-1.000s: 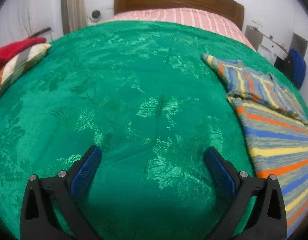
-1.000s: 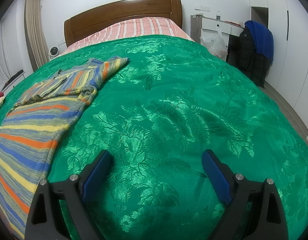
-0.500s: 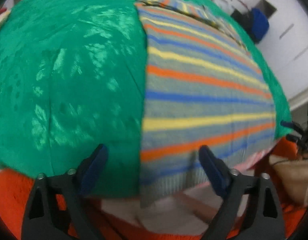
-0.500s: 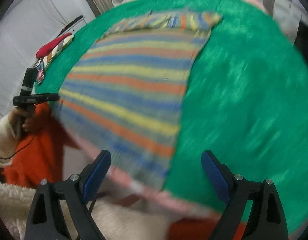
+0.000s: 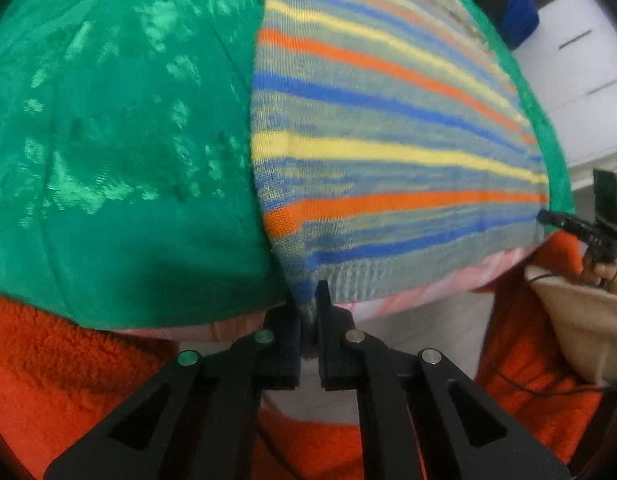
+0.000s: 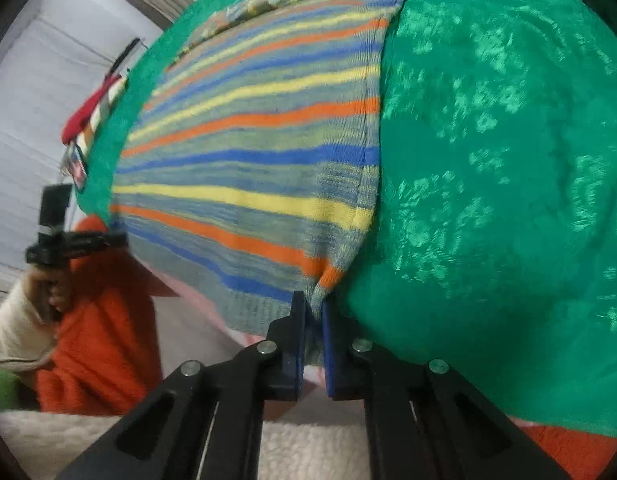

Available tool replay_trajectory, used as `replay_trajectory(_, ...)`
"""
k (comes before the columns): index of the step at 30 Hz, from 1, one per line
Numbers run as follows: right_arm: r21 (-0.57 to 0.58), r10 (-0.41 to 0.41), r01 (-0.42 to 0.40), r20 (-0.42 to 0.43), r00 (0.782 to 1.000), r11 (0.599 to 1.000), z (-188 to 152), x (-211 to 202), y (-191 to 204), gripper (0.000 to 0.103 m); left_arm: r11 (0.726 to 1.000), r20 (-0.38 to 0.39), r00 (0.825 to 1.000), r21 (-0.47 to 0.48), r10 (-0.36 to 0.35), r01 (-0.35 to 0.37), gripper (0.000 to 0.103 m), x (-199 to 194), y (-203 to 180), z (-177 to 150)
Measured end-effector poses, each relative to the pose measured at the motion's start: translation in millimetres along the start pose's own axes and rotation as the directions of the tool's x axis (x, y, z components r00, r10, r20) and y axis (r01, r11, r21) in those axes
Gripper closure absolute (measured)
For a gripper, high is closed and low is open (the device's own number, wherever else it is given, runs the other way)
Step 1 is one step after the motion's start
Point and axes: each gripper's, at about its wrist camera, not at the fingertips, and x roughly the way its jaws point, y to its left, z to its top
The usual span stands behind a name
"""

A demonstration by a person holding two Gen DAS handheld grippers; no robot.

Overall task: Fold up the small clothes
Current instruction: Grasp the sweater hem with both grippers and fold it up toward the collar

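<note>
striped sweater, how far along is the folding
Done: the striped sweater lies spread flat on the green bedspread, with what looks like a sleeve folded across its far end. In hand: the left hand-held gripper and right hand-held gripper are each shut on a near hem corner. Left: the body is unfolded, so the hem likely has to go up toward the far end.
</note>
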Motion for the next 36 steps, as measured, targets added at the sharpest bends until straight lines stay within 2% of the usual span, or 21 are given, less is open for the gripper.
replay_trajectory(3, 0.056, 0.065, -0.069, 0.070, 0.995, 0.996, 6.4, -25.5, -5.4, 0.096, 0.993, 0.080, 0.990, -0.032, -0.112, 0.115, 0.100, -30.4, 1.4, 7.9)
replay_trajectory(6, 0.097, 0.127, -0.145, 0.170, 0.977, 0.985, 22.0, -48.7, -12.9, 0.096, 0.979, 0.190, 0.963, -0.028, -0.191, 0.200, 0.100, -61.9, 0.0, 35.2)
replay_trajectory(9, 0.108, 0.159, -0.193, 0.263, 0.951, 0.975, 59.0, -60.7, -20.7, 0.096, 0.973, 0.286, 0.933, -0.015, -0.218, 0.232, 0.100, -82.1, 3.6, 82.2)
replay_trajectory(12, 0.086, 0.121, -0.159, 0.336, 0.934, 0.984, 109.6, -64.2, -28.8, 0.096, 0.981, 0.373, 0.909, 0.008, -0.183, 0.194, 0.100, -91.4, 8.2, 145.6)
replay_trajectory(17, 0.083, 0.056, -0.102, 0.432, 0.900, 0.991, 221.6, -49.6, -42.0, 0.096, 0.991, 0.463, 0.880, -0.022, -0.104, 0.129, 0.100, -76.0, 9.7, 270.8)
replay_trajectory(19, 0.108, 0.011, -0.069, 0.462, 0.887, 0.992, 261.3, -41.6, -52.1, 0.096, 0.994, 0.508, 0.858, -0.037, -0.072, 0.106, 0.099, -66.5, 12.8, 310.2)
replay_trajectory(20, 0.134, 0.001, -0.076, 0.490, 0.872, 0.988, 283.5, -36.5, -60.6, 0.096, 0.995, 0.517, 0.854, -0.046, -0.056, 0.093, 0.095, -60.7, 17.9, 327.7)
replay_trajectory(21, 0.152, -0.003, -0.087, 0.515, 0.857, 0.985, 301.0, -29.9, -67.9, 0.094, 0.994, 0.505, 0.863, -0.088, -0.016, 0.070, 0.083, -46.7, 22.2, 346.2)
replay_trajectory(22, 0.175, -0.019, -0.086, 0.524, 0.851, 0.981, 314.0, -26.3, -74.7, 0.089, 0.987, 0.484, 0.875, -0.148, 0.024, 0.055, 0.074, -35.9, 30.2, 354.4)
replay_trajectory(23, 0.237, -0.072, -0.066, 0.530, 0.845, 0.969, 325.1, -18.2, -85.3, 0.069, 0.976, 0.468, 0.882, -0.210, 0.051, 0.054, 0.059, -28.9, 40.6, 359.7)
replay_trajectory(24, 0.283, -0.110, -0.053, 0.530, 0.841, 0.958, 328.1, -16.1, -91.7, 0.061, 0.970, 0.478, 0.877, -0.233, 0.053, 0.068, 0.058, -28.1, 46.3, 355.7)
replay_trajectory(25, 0.315, -0.132, -0.051, 0.532, 0.836, 0.948, 327.6, -14.6, -96.4, 0.059, 0.967, 0.498, 0.867, -0.234, 0.033, 0.097, 0.057, -29.4, 51.6, 347.2)
replay_trajectory(26, 0.322, -0.137, -0.054, 0.541, 0.830, 0.945, 322.4, -17.0, -98.2, 0.059, 0.970, 0.507, 0.862, -0.216, 0.016, 0.109, 0.051, -31.9, 55.2, 335.4)
replay_trajectory(27, 0.304, -0.125, -0.058, 0.548, 0.827, 0.951, 317.2, -20.3, -96.8, 0.059, 0.977, 0.511, 0.860, -0.190, 0.013, 0.098, 0.047, -34.9, 55.3, 324.1)
replay_trajectory(28, 0.269, -0.111, -0.048, 0.547, 0.830, 0.962, 311.4, -23.8, -92.7, 0.059, 0.986, 0.515, 0.856, -0.156, 0.035, 0.053, 0.046, -39.7, 51.5, 307.8)
replay_trajectory(30, 0.159, -0.114, 0.035, 0.518, 0.848, 0.987, 294.3, -29.8, -73.4, 0.059, 0.997, 0.531, 0.847, -0.073, 0.029, 0.012, 0.040, -45.2, 38.2, 283.0)
replay_trajectory(31, 0.099, -0.114, 0.074, 0.499, 0.859, 0.992, 286.6, -29.0, -62.7, 0.059, 1.000, 0.528, 0.849, -0.014, 0.002, 0.006, 0.039, -45.9, 29.2, 270.4)
replay_trajectory(33, -0.020, -0.088, 0.109, 0.451, 0.888, 0.994, 270.3, -24.6, -40.8, 0.059, 0.996, 0.495, 0.869, 0.075, -0.002, -0.040, 0.038, -39.1, 10.7, 254.0)
replay_trajectory(34, -0.070, -0.066, 0.106, 0.424, 0.903, 0.992, 266.7, -19.1, -30.3, 0.059, 0.989, 0.452, 0.891, 0.116, 0.031, -0.093, 0.040, -25.6, -1.1, 246.5)
replay_trajectory(35, -0.124, -0.036, 0.089, 0.381, 0.924, 0.988, 261.3, -8.7, -20.3, 0.059, 0.981, 0.413, 0.909, 0.142, 0.063, -0.133, 0.061, -14.4, -8.4, 241.1)
replay_trajectory(36, -0.155, -0.017, 0.073, 0.333, 0.943, 0.985, 255.9, 1.7, -12.8, 0.059, 0.972, 0.359, 0.927, 0.159, 0.109, -0.175, 0.090, -1.3, -11.2, 234.1)
